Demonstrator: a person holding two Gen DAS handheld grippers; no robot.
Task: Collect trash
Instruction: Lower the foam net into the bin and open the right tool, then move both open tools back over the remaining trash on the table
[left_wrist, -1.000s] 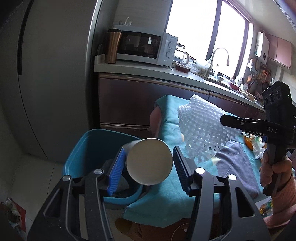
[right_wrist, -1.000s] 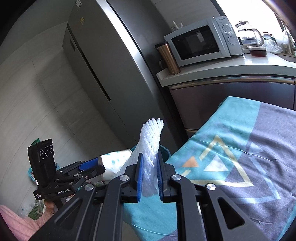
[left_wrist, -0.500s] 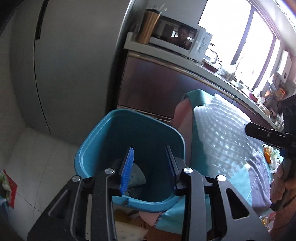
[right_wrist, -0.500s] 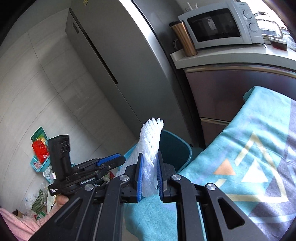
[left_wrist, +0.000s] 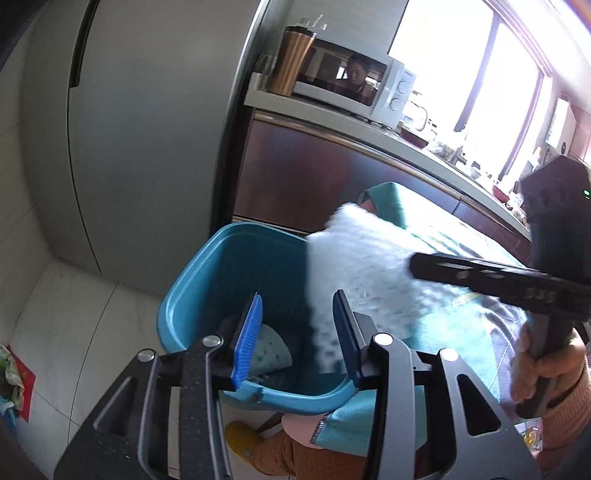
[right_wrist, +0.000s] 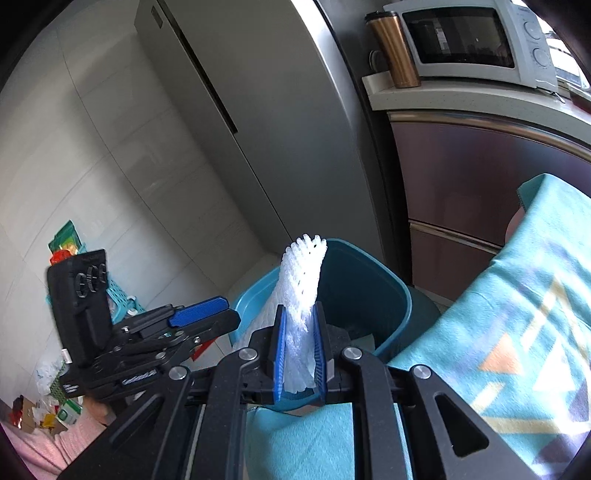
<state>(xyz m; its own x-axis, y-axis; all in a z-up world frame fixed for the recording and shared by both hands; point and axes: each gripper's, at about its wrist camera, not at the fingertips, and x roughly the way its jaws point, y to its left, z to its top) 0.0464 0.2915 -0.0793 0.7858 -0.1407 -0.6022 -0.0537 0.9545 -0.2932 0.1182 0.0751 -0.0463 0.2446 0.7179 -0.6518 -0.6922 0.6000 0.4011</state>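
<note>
A teal bin (left_wrist: 192, 280) stands on the floor beside the cloth-covered table (left_wrist: 454, 240). A white paper cup (left_wrist: 269, 350) with blue dots lies inside the bin. My left gripper (left_wrist: 297, 299) hovers over the bin's near rim; its jaws are opening and nothing is between them. My right gripper (right_wrist: 299, 308) is shut on a white foam net (right_wrist: 301, 273), which sticks up from the pads above the bin (right_wrist: 369, 291). In the left wrist view the foam net (left_wrist: 354, 266) hangs at the bin's right rim, held by the right gripper (left_wrist: 413, 266).
A grey fridge (left_wrist: 129, 129) rises behind the bin. To its right, a counter carries a microwave (left_wrist: 343, 81) and a copper tumbler (left_wrist: 291, 61). A yellow slipper (left_wrist: 240, 439) is below the bin. Packets and a teal basket (right_wrist: 122, 299) clutter the floor at left.
The paper cup has left my left gripper and now lies in the bin. The left gripper sank towards the bin. The right gripper carried the foam net left, over the bin.
</note>
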